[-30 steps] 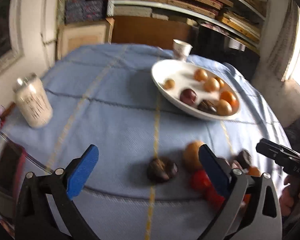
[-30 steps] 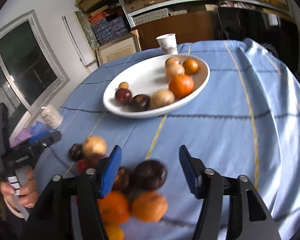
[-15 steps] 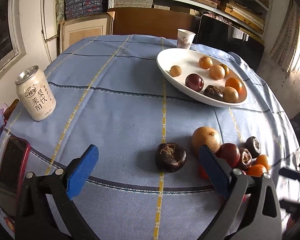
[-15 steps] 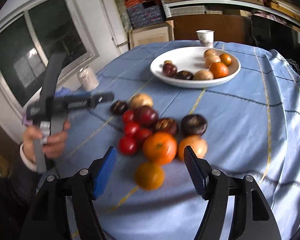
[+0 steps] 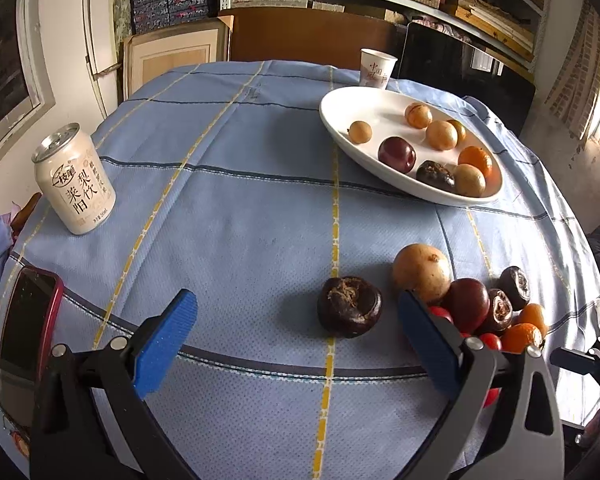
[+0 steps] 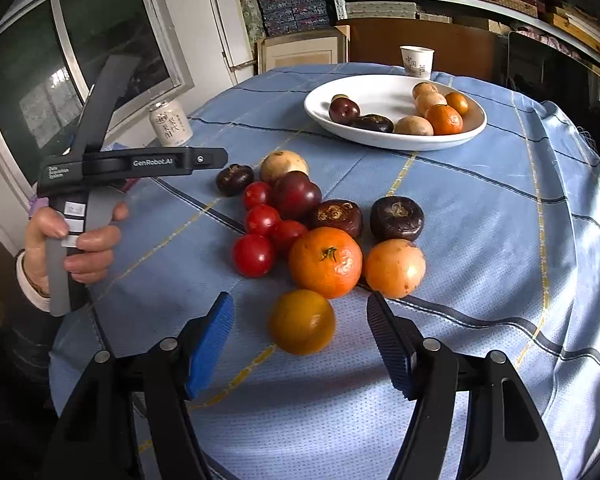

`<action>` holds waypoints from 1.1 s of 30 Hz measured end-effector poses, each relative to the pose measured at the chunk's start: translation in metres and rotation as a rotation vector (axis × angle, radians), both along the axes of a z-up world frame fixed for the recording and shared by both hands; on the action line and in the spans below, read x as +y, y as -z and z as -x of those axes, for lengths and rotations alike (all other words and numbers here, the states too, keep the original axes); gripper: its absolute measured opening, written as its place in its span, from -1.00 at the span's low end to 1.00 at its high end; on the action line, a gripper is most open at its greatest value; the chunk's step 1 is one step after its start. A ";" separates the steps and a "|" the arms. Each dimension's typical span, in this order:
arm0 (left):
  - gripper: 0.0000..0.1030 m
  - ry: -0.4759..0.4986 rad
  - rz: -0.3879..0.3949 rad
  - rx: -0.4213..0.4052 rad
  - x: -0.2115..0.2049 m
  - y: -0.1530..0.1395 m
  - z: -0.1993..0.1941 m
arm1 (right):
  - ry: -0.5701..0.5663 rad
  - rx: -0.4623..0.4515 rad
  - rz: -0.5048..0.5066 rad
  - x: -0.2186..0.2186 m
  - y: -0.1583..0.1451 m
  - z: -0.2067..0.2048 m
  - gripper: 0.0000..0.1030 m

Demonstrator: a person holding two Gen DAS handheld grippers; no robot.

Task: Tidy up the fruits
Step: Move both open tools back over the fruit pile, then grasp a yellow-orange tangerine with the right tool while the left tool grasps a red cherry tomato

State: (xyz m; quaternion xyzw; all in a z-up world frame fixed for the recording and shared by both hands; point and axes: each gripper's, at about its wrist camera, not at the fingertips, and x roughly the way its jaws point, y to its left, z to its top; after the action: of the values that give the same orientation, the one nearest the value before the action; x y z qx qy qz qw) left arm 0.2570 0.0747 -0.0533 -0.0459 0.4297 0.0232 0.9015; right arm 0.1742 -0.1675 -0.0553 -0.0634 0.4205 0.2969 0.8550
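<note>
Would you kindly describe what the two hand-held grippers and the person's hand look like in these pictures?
Each hand-held gripper has black arms with silver rivets and ribbed blue pads: the left hand-held gripper and the right hand-held gripper. Seen from the right wrist, the left one's black body carries white "GenRobot.AI" lettering and a grey handle. The hand on it shows a pale cuff under a dark sleeve.

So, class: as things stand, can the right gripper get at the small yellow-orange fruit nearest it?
Probably yes. The right gripper is open, and the yellow-orange fruit lies just ahead between its blue pads, apart from the large orange behind it.
</note>
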 end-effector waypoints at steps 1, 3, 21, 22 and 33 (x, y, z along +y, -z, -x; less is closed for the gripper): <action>0.91 0.000 0.001 0.001 0.000 0.000 0.000 | 0.001 0.003 0.004 0.000 0.001 0.000 0.35; 0.91 0.003 0.002 0.004 0.000 0.001 0.000 | 0.002 0.007 0.017 0.002 0.003 0.000 0.35; 0.91 -0.016 0.027 0.000 0.007 -0.001 0.005 | -0.020 0.023 0.091 0.011 0.017 0.000 -0.25; 0.91 -0.006 0.035 0.003 0.006 -0.001 0.005 | -0.020 0.033 0.074 0.009 0.016 -0.001 -0.25; -0.07 0.470 0.126 0.042 -0.065 0.002 0.040 | 0.091 0.079 -0.088 -0.026 0.005 -0.016 -0.25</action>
State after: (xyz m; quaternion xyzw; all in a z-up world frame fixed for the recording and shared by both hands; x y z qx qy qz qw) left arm 0.2165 0.0096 -0.0549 -0.0002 0.4477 -0.2131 0.8684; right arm 0.1903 -0.1930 -0.0601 0.0049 0.4428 0.2784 0.8523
